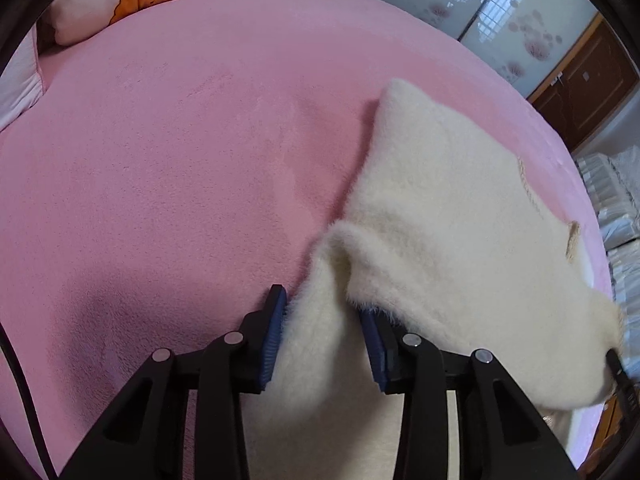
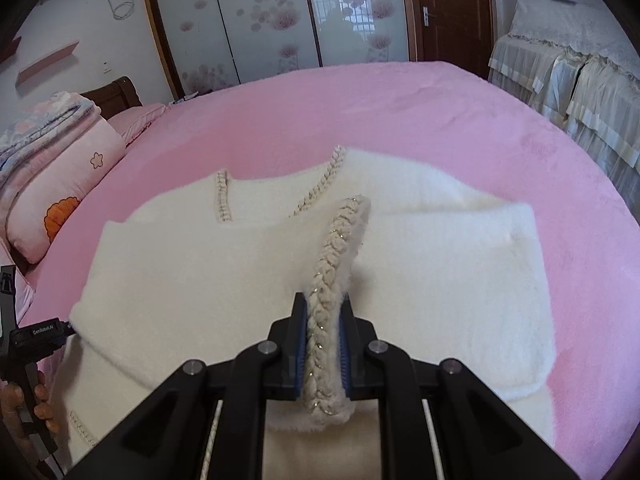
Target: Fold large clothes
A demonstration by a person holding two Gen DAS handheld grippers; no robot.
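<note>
- A fluffy cream cardigan (image 2: 248,280) is seen lying on the pink bedspread (image 2: 400,112), its body spread flat with a sleeve laid across it.
- The braided trim edge (image 2: 332,264) of the cardigan is pinched between the fingers of the right gripper (image 2: 325,320), which are clamped tightly on it; the trim is raised in a ridge above the flat fabric.
- In the left wrist view, the fingers of the left gripper (image 1: 324,312) are set apart, with a thick fold of the cardigan (image 1: 440,208) lying between them. The left pad is touching the pile, and the right pad is partly buried under fluff, so a firm hold cannot be confirmed; it is judged to be open around the fabric rather than gripping it.
- The step in hand is judged to be a lengthwise fold: both near edges are being taken up so that the lower part can be carried over the upper part.
- For the next move, the left fingers would need to be closed on the fold, and both grippers lifted together and level, so that the thick pile is not dragged or bunched.
- On the left gripper's body (image 2: 40,332), seen at the edge of the right wrist view, small white lettering is visible; it appears to read "CenRobot.AI", though the print is small.
- No label is seen on the cardigan itself.
</note>
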